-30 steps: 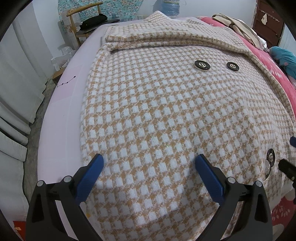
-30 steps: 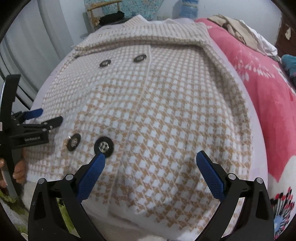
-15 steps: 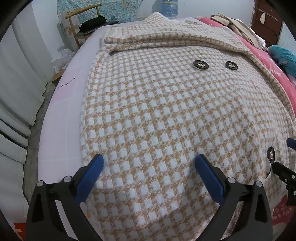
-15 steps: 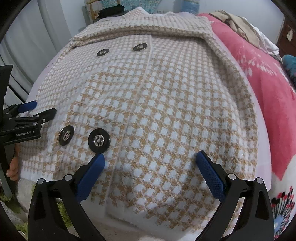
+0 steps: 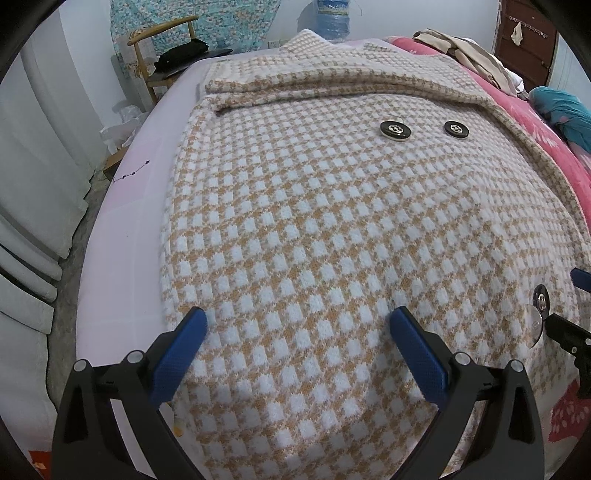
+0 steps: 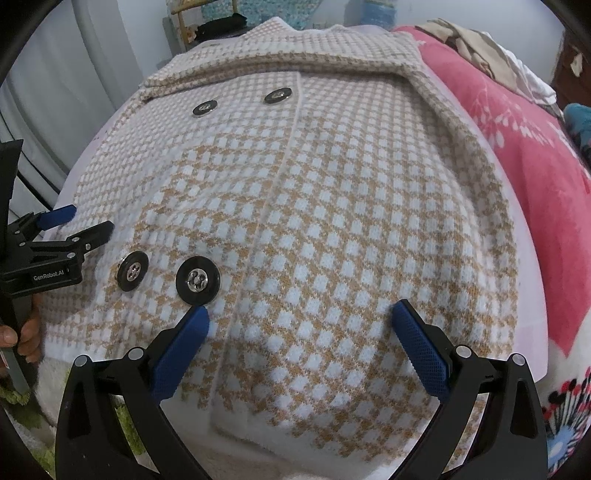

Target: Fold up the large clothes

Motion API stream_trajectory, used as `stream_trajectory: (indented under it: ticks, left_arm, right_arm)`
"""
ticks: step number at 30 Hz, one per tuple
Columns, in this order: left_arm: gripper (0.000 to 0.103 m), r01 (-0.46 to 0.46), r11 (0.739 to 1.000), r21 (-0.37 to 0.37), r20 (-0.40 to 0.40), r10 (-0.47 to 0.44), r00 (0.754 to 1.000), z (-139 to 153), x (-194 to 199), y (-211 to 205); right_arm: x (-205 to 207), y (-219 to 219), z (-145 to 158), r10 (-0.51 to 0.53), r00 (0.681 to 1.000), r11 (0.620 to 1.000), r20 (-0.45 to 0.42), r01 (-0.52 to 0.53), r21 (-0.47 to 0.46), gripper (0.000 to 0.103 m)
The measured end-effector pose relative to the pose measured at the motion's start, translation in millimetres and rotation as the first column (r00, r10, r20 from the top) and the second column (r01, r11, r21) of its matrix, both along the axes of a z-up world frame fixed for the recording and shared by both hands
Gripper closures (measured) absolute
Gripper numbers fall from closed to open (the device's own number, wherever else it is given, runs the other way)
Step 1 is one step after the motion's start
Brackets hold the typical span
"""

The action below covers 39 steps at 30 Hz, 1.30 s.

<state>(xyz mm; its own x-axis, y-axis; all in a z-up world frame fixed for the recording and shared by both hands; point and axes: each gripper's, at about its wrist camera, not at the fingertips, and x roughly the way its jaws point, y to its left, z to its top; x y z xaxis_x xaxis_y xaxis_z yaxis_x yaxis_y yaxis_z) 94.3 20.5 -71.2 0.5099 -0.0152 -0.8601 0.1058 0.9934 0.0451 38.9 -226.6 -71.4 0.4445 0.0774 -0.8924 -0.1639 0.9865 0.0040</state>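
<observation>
One houndstooth coat [image 5: 332,221] in tan and white lies flat, front up, on a pale pink bed sheet [image 5: 122,258], its collar at 12 o'clock in both views and its hem towards the cameras. It carries four black buttons in two pairs. The upper pair [image 6: 240,101] sits just below the collar; the lower pair [image 6: 168,275] sits near the hem, at 9 o'clock in the right wrist view. From the left wrist camera only one lower button [image 5: 541,299] reads clearly, at 3 o'clock; the second is foreshortened to a pale sliver just beneath it.

The left gripper [image 5: 297,321] hangs over the hem with its two blue fingers spread wide, holding nothing; whether the tips touch the cloth cannot be told. The right gripper [image 6: 299,314] is likewise wide apart and empty, its left blue fingertip [image 6: 197,317] just below the nearer lower button.

A pink floral blanket [image 6: 517,147] lies along the coat's edge at 2 o'clock, with one heap of beige clothes [image 5: 465,51] on it. One wooden chair [image 5: 162,48] and one water bottle [image 5: 332,18], its top cut off by the frame, stand beyond the bed at 11 and 12 o'clock. The hem's near corners are hidden behind the gripper bodies.
</observation>
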Motion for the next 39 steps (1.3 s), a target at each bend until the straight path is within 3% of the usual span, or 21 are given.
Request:
stream_trajectory:
  ticks: [21,25,29,33,36,39]
  left_arm:
    - [0.005,0.01,1.0,0.001,0.001,-0.01,1.0,1.8,0.5,0.3]
    - [0.005,0.027,1.0,-0.008,0.069,-0.026,0.997,14.2,-12.0,9.7]
    - [0.005,0.055,0.992,-0.117,0.114,-0.042,0.993,27.1,-39.7,36.7]
    - [0.006,0.089,0.969,-0.229,0.1,-0.067,0.993,32.5,-74.3,63.8]
    - [0.014,0.097,0.954,-0.284,0.059,-0.084,0.995,28.9,-94.0,71.2]
    - [0.031,0.061,0.931,-0.359,-0.015,-0.072,0.997,21.9,-100.5,75.7]
  right_arm:
    - [-2.7,-1.9,-2.9,-0.013,1.0,1.0,0.003,0.013,0.014,0.008]
    - [-3.3,-1.2,-2.6,-0.015,1.0,1.0,-0.001,0.015,0.013,0.008]
    - [-3.8,-0.4,-3.1,-0.015,1.0,1.0,-0.002,0.015,0.014,0.008]
    - [-3.8,-0.4,-3.1,-0.015,1.0,1.0,-0.001,0.015,0.015,0.008]
    - [-4.0,-0.8,-3.1,-0.017,1.0,1.0,0.0,0.017,0.019,0.008]
    - [-4.6,-2.0,-2.8,-0.017,1.0,1.0,-0.001,0.017,0.022,0.008]
